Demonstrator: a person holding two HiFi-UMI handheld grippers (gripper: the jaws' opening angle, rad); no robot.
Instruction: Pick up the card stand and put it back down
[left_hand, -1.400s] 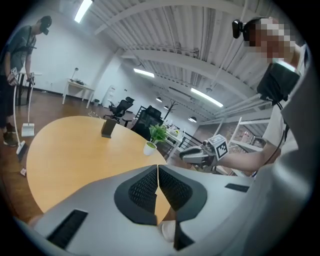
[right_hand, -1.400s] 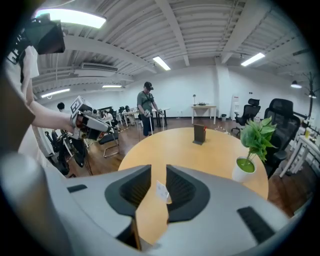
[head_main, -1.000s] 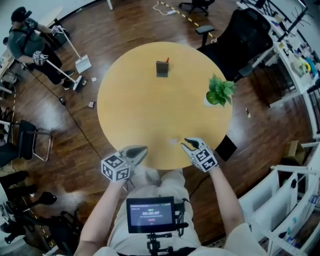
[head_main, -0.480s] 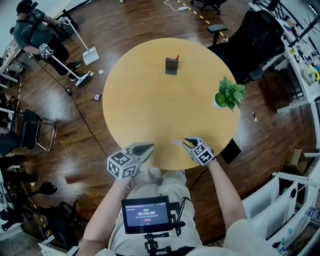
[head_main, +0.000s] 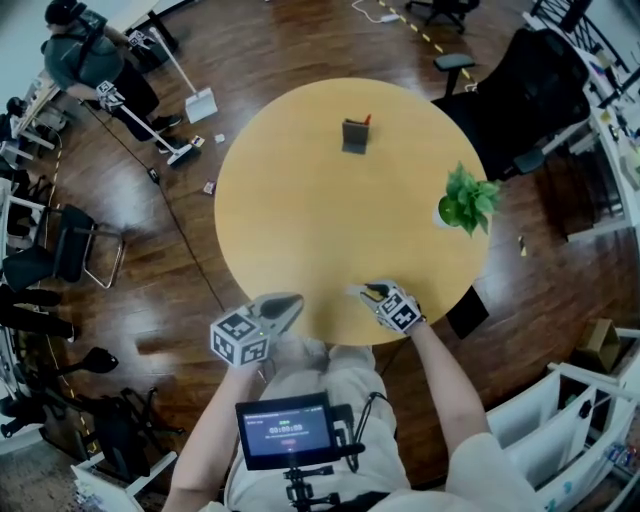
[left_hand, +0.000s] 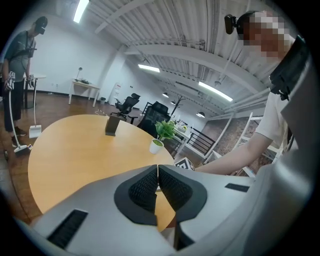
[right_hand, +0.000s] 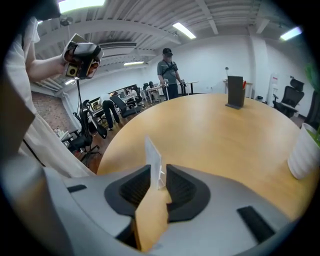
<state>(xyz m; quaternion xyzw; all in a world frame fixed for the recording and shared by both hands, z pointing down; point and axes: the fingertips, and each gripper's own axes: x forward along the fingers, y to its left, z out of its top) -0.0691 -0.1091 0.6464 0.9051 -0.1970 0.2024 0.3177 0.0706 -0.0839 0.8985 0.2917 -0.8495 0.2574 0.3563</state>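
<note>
Head view with both gripper views: a round table with a pale yellow wooden top on a dark wood floor. The right gripper lies over the table's near edge, its jaws partly closed on the thin, clear plastic card stand. The stand's upright plate rises between the two dark ribbed pads, which meet it from either side. Whether its foot rests on the tabletop cannot be told. In the head view the card stand shows only as a pale patch at the jaw tips. The left gripper is held just off the table's near edge, above the person's lap. Its jaws are pressed together with nothing between them, as the left gripper view shows. On the far side of the table stands a dark grey upright block with a red tip, well apart from both grippers. A small green leafy plant in a white pot stands near the right rim. Beyond the table, at far left, a person in dark clothing holds a long-handled broom.
</note>
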